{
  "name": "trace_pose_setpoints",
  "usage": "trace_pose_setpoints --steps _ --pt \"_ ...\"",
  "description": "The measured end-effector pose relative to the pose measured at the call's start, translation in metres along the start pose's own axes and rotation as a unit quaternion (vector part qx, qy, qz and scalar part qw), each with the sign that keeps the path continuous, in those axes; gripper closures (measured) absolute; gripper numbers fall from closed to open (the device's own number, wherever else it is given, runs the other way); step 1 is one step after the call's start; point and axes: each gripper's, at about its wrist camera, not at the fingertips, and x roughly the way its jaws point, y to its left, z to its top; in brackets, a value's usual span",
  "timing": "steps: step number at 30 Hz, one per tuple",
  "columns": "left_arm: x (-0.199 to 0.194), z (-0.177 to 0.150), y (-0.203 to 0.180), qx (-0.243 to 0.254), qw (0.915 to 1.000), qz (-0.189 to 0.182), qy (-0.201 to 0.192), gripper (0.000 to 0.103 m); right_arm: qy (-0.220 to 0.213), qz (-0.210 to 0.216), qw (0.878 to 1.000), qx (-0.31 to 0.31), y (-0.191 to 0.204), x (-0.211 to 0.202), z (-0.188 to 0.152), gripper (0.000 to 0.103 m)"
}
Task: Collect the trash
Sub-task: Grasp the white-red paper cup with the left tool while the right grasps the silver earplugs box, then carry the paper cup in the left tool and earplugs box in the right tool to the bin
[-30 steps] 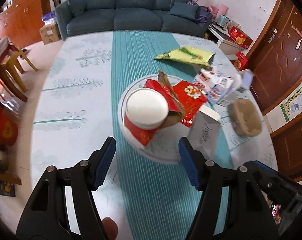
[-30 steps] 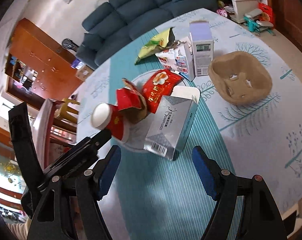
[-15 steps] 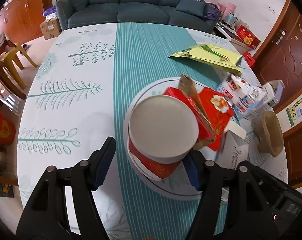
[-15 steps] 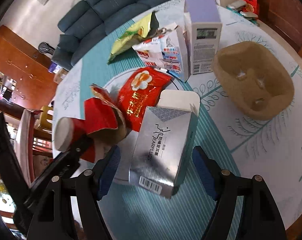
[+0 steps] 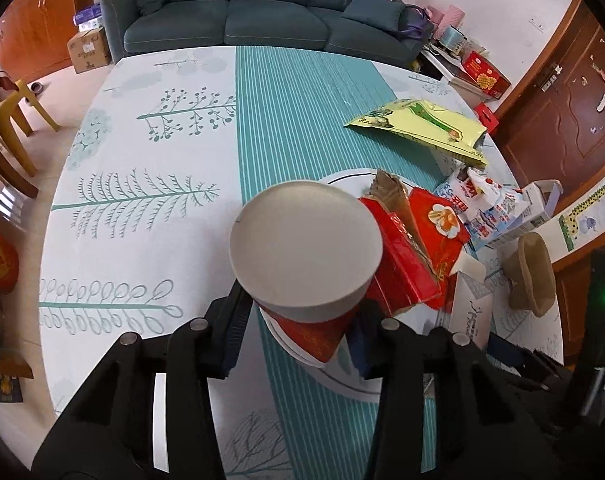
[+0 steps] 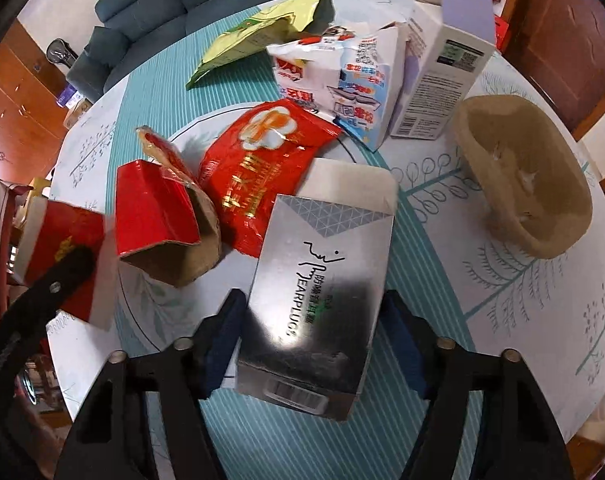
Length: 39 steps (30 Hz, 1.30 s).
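— On the white plate (image 5: 342,178) near the middle of the table, what is the left gripper (image 5: 294,340) doing?

— It straddles the red paper cup (image 5: 306,256), which stands upside down with its white base facing the camera. Its jaws have just been closing and the 2 blue pads sit against the cup's red sides, though the cup's wide bottom hides the exact contact, so I read it as a grip.

— And the right gripper (image 6: 314,336)?

— Its jaws have also just been closing, with the silver earplug box (image 6: 322,280) between them. The box lies with its near end off the plate's rim. The left pad is at the box's edge; the right pad looks just beside the other edge, and I cannot tell whether it presses.

— What lies around those 2 things?

— Just right of the cup, touching it, is a torn red carton (image 6: 158,216) with a brown cardboard inside. Beyond it a red snack bag (image 6: 258,160) lies flat on the plate, its corner under the box's open flap. Farther off sit a crumpled white and blue milk carton (image 6: 342,80), a tall white box (image 6: 442,68) and a yellow-green bag (image 5: 418,128). To the right, apart from the plate, rests a brown pulp cup tray (image 6: 522,176).

— And the surface?

— A white tablecloth (image 5: 142,200) printed with trees, with 1 teal striped band down the middle. A dark green sofa (image 5: 258,12) stands past the far edge.
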Motion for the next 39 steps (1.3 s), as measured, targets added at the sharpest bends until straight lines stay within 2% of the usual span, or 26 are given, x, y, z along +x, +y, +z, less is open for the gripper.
trace_pose_setpoints --steps 8,14,23,30,39 --pt "-0.036 -0.011 -0.003 0.031 0.9994 -0.014 0.003 0.064 0.008 0.073 0.997 0.025 -0.032 -0.022 -0.024 0.041" --pt "-0.069 -0.024 -0.012 0.064 0.9977 -0.021 0.005 0.064 0.011 0.101 0.994 0.044 -0.051 -0.051 -0.045 0.041" --pt "-0.115 -0.054 -0.041 0.100 0.9941 -0.038 0.014 0.064 -0.030 0.138 0.990 0.011 -0.070 -0.122 -0.074 0.041" --pt "-0.147 -0.085 -0.075 0.119 0.9921 -0.040 0.008 0.064 -0.040 0.169 0.985 -0.011 -0.103 -0.159 -0.101 0.041" --pt "-0.184 -0.131 -0.124 0.102 0.9945 -0.018 -0.014 0.064 -0.050 0.217 0.974 -0.044 -0.165 -0.188 -0.147 0.041"
